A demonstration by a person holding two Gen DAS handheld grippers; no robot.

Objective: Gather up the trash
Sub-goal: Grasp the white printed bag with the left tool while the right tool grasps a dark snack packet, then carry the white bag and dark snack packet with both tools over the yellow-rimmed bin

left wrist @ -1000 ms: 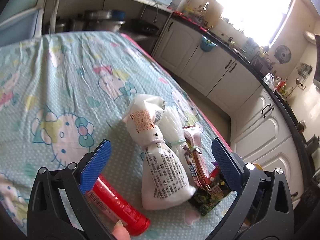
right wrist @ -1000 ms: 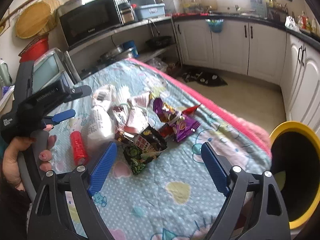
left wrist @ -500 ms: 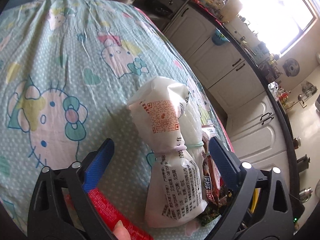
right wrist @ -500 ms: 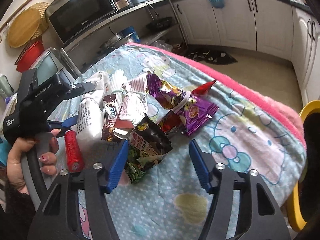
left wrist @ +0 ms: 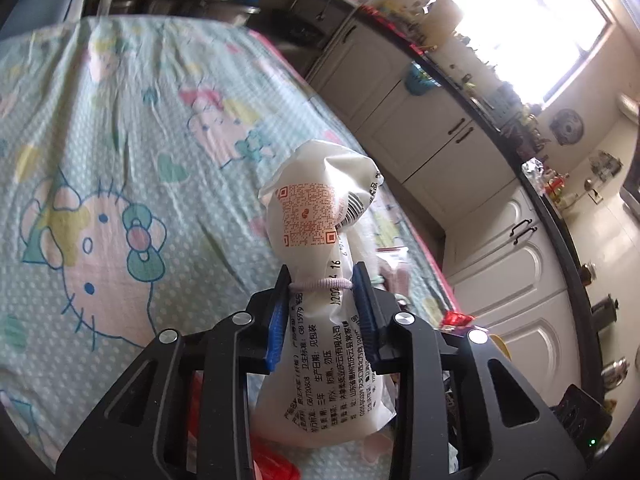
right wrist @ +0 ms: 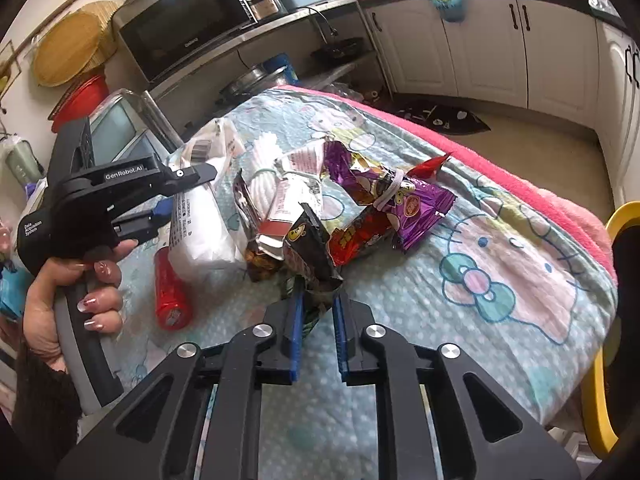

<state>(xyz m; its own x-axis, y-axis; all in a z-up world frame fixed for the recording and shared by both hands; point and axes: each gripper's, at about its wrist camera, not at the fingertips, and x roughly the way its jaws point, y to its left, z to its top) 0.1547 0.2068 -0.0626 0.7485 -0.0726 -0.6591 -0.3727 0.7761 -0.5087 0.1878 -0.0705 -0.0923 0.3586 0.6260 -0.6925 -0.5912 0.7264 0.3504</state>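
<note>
The left claw (left wrist: 320, 280) pinches the white bag (left wrist: 320, 240) at its banded neck, centre frame; the bag's base is hidden behind the claw. The right claw (right wrist: 318, 312) pinches the dark wrapper (right wrist: 310, 256), lower centre, on the tabletop (right wrist: 500, 280); the wrapper's lower edge is obscured.

Kitchen: white cabinets (right wrist: 492, 52) under a dark countertop (left wrist: 500, 140), bright window (left wrist: 532, 28) (blown out). Microwave (right wrist: 188, 28) on a shelf, beige floor (right wrist: 532, 148).
</note>
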